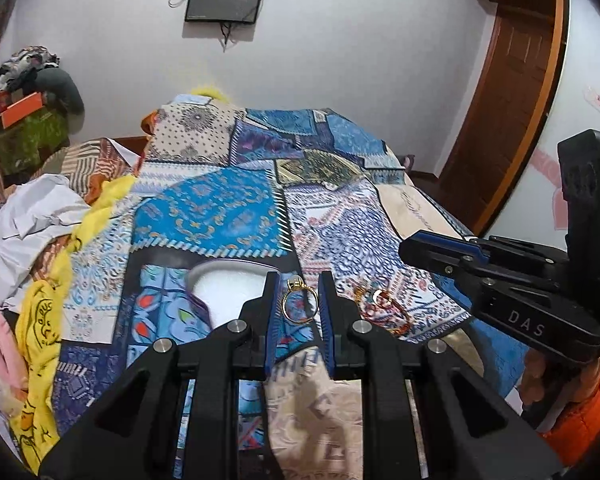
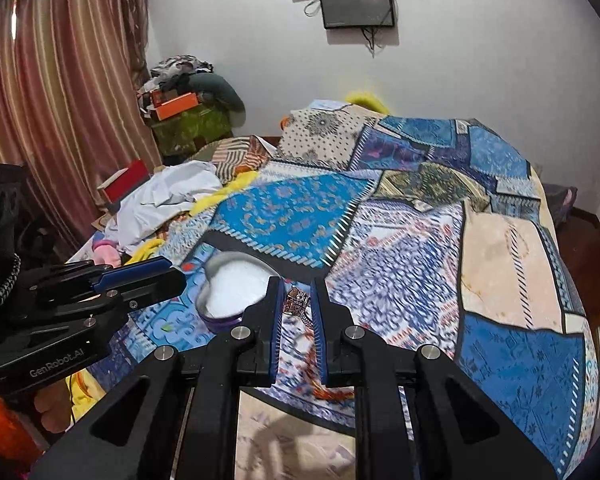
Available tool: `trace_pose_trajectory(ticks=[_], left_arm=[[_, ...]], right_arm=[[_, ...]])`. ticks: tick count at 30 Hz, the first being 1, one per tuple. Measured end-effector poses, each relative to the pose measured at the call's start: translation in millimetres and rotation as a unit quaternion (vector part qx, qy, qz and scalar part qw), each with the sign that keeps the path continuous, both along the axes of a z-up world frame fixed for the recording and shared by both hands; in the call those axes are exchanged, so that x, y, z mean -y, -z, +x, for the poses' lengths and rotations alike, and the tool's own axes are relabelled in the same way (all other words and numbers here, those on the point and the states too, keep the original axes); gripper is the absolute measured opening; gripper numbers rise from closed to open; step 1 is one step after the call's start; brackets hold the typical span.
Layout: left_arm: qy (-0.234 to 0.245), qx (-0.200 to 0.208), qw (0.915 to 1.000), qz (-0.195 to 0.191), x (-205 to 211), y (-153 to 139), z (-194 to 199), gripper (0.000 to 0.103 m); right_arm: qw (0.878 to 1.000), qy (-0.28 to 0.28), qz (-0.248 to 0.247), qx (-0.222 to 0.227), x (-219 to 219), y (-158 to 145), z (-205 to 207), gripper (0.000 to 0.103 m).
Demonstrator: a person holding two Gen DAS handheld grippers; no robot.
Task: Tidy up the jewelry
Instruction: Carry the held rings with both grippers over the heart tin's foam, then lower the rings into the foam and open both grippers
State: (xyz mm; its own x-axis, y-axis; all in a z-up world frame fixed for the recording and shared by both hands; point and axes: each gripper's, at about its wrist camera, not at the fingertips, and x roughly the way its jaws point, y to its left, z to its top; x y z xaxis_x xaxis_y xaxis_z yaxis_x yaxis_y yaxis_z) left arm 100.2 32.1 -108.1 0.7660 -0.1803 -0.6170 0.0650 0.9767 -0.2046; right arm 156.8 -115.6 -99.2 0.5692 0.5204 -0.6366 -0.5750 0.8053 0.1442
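Jaws of the left gripper point(image 1: 299, 304) pinch a gold ring point(image 1: 298, 303) just right of the heart-shaped box point(image 1: 228, 280) on the patchwork bed cover point(image 1: 220, 208), while the right gripper point(image 2: 296, 304) clamps narrow on a silvery ring point(image 2: 297, 302) beside that box.

Home bedroom: patchwork bedspread point(image 2: 420, 240), curtain point(image 2: 60, 100), wall screen point(image 2: 356, 4), wooden door point(image 1: 516, 92).

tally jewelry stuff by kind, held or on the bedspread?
Rings: 2 (gold ring in left gripper, silver-toned ring in right gripper)
Heart-shaped box: 1
Red-gold bangle pile: 1 (pieces too tangled to count)
Total: 4
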Motion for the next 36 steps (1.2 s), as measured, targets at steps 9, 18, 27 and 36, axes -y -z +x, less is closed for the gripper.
trace_pose_trajectory(ticks=[9, 18, 27, 36], left_arm=[[-0.032, 0.004, 0.9995, 0.002, -30.0, 2.6, 3.5, 0.018], [-0.053, -0.012, 0.9985, -0.002, -52.1, 22.1, 13.5, 0.018], [-0.047, -0.044, 0.9979, -0.013, -56.5, 51.8, 36.0, 0.018], [-0.024, -0.07, 0.9971, -0.016, -48.7, 73.3, 52.3, 0.018]], right_arm=[[1.0, -0.028, 0.004, 0.002, -35.0, -0.2, 4.9, 0.013], [0.999, -0.052, -0.005, -0.016, -66.6, 17.3, 19.7, 0.013], [0.997, -0.066, -0.014, -0.039, -86.3, 37.4, 35.8, 0.013], [0.994, -0.075, -0.014, -0.079, -95.7, 55.9, 51.7, 0.013]])
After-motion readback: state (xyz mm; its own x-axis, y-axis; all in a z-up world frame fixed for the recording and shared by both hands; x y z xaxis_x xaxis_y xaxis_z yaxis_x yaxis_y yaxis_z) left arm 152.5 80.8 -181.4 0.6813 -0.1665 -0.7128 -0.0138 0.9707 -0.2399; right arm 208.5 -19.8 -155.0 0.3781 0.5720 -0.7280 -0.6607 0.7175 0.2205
